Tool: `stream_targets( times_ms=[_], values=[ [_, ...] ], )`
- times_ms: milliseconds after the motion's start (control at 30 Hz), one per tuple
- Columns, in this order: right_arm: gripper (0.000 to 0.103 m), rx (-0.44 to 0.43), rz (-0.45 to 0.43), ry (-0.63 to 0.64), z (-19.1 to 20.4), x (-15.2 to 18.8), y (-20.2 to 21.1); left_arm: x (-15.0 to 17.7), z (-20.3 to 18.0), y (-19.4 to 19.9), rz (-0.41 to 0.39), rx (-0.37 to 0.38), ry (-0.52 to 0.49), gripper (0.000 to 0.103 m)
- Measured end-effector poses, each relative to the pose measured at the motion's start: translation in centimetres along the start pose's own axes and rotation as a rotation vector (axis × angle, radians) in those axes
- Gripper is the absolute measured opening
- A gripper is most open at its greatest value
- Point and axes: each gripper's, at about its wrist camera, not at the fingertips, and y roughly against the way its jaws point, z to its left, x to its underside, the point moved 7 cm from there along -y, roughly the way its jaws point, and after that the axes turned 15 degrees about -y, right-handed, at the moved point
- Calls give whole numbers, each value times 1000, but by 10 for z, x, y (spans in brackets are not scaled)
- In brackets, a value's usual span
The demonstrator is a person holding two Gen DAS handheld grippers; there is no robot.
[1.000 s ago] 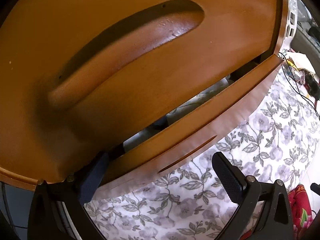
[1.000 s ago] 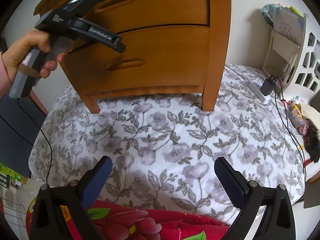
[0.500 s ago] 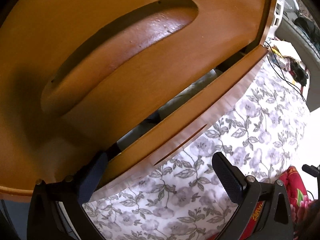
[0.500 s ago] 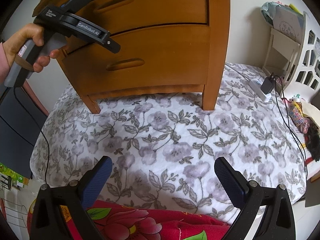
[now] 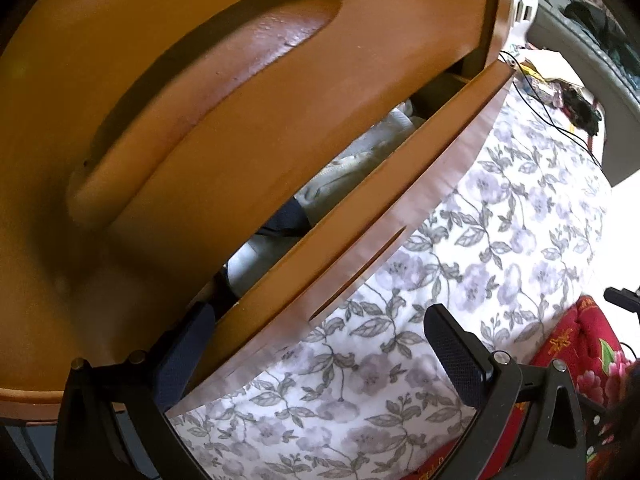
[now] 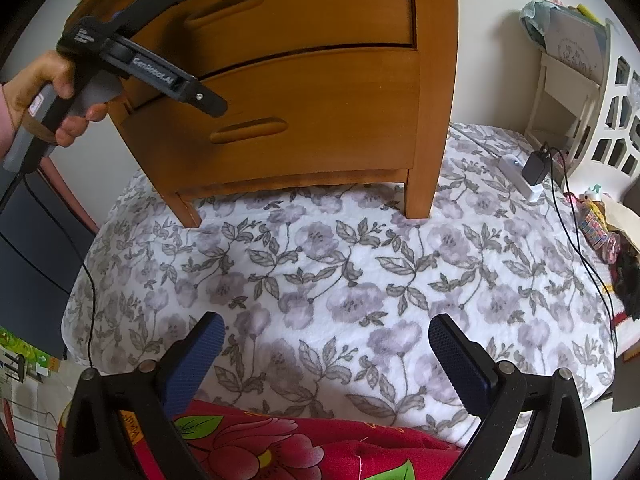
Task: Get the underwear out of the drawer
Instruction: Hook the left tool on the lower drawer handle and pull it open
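- Your left tongs (image 5: 320, 356) stand wide apart at the lower drawer (image 5: 352, 216) of the wooden nightstand (image 6: 304, 80); the left finger (image 5: 180, 356) is tucked behind the top edge of the drawer front, the right finger (image 5: 456, 356) hangs free in front of it over the floral bedspread (image 5: 500, 248). They grip nothing between the pads.
- The lower drawer is pulled partly out, leaving a slanted gap below the upper drawer front (image 5: 200, 92) with its long recessed handle.
- The underwear (image 5: 352, 168) lies inside that gap: pale, whitish folded cloth, with a dark blue piece (image 5: 286, 218) beside it and more light cloth lower down. You cannot tell from the left wrist view which pieces are which garment.
- Your right tongs (image 6: 324, 356) are wide apart and empty, held low over the floral bedspread, well apart from the nightstand, with a red flowered cloth (image 6: 260, 444) just beneath them.
- In the right wrist view, your left hand (image 6: 48, 96) grips the handle of the left tool, whose body reaches toward the seam between the two drawers.
- The nightstand stands on the bedspread. To its right a white power strip with a black charger (image 6: 528, 172) lies on the bedspread, and a white shelf unit (image 6: 568, 92) stands against the wall.
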Motion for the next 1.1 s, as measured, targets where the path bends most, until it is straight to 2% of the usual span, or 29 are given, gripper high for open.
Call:
stream_targets(
  times_ms=[133, 333, 367, 500, 567, 767, 933, 1100],
  values=[
    [103, -1, 2, 0, 0, 0, 0, -2, -1, -2, 23, -4, -21, 103],
    [103, -5, 5, -8, -2, 1, -1, -10, -1, -15, 53, -88, -11, 102],
    [103, -5, 6, -10, -2, 1, -1, -11, 0, -17, 57, -104, 2, 100],
    [103, -5, 6, -15, -2, 1, -1, -10, 13, -18, 67, -170, 73, 78],
    [103, -5, 6, -14, -2, 1, -1, -10, 17, -17, 60, -162, 97, 78],
    [103, -3, 5, -16, -3, 0, -1, -6, 15, -17, 58, -202, 49, 75],
    [103, 8, 4, -15, -3, 0, -2, -3, 4, -17, 70, -183, -21, 76],
    [103, 21, -4, -8, -2, 1, 0, 0, 7, -13, 45, -156, 14, 76]
  ],
)
